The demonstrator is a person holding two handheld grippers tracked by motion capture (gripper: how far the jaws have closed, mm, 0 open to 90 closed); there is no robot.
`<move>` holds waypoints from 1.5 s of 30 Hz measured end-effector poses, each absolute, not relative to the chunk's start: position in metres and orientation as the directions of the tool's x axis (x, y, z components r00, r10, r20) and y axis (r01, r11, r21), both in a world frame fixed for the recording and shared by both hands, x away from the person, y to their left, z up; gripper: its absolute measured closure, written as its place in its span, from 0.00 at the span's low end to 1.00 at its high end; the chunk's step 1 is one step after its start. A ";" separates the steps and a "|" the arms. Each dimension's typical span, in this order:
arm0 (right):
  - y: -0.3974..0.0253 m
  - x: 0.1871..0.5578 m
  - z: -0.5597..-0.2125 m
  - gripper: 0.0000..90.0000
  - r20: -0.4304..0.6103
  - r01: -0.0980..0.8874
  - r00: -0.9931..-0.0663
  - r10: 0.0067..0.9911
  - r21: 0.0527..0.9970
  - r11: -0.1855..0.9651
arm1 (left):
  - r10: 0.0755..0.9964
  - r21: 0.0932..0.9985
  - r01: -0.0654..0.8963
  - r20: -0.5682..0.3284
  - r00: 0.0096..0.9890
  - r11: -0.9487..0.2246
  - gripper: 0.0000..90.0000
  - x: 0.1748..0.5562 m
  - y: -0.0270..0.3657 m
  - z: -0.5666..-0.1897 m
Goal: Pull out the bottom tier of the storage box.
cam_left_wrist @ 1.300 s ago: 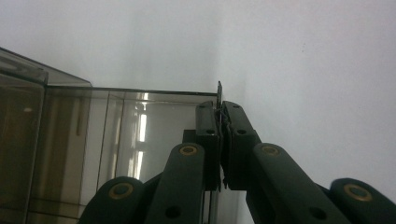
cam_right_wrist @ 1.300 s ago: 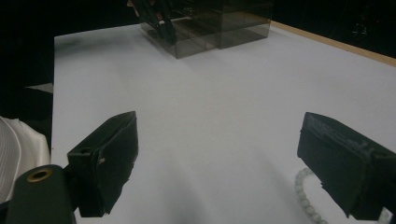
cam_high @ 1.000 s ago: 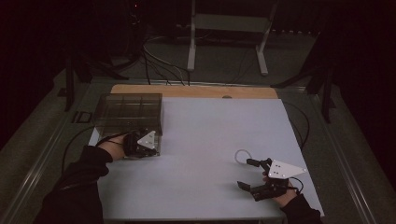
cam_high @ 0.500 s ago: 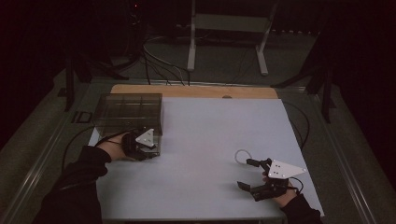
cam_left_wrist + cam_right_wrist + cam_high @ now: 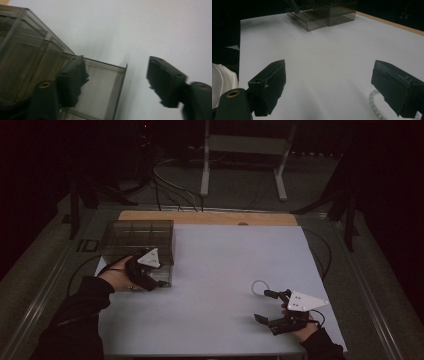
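A smoky clear plastic drawer box [image 5: 135, 237] stands at the table's left. One low drawer [image 5: 100, 92] is slid out at its front. My left gripper [image 5: 156, 281] is open at that drawer; in the left gripper view [image 5: 116, 72] one jaw hangs over the drawer and the other over the bare table, with the drawer's side wall between them. A white bead bracelet [image 5: 253, 289] lies at the near right. My right gripper [image 5: 262, 305] is open just in front of the bracelet [image 5: 373, 101], which lies by its right jaw.
A white sheet [image 5: 225, 260] covers the table, with a wooden strip [image 5: 210, 217] along the far edge. Cables and a metal stand [image 5: 240, 150] sit on the dark floor beyond. The drawer box [image 5: 322, 12] is far from the right gripper [image 5: 328, 75].
The left hand has shifted slightly at the front of the box. The right gripper and the bracelet have stayed where they were.
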State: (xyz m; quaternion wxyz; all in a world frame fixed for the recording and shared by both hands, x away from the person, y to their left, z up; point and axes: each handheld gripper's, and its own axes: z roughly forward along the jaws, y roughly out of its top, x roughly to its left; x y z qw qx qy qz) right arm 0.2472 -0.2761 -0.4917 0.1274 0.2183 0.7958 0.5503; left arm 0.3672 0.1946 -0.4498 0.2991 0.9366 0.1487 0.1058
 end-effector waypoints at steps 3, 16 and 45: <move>-0.276 0.247 -0.492 0.14 0.036 0.207 -0.872 0.489 0.931 0.300 | 0.395 0.619 0.267 0.076 0.915 -0.739 0.18 0.366 0.196 -0.446; -0.276 0.247 -0.491 0.14 0.035 0.205 -0.871 0.490 0.932 0.299 | 0.444 0.684 0.343 -0.030 0.895 -0.644 0.00 0.346 0.200 -0.442; -0.275 0.247 -0.492 0.14 0.036 0.208 -0.872 0.489 0.930 0.303 | 0.519 0.772 0.372 -0.065 0.853 -0.515 0.00 0.278 0.210 -0.461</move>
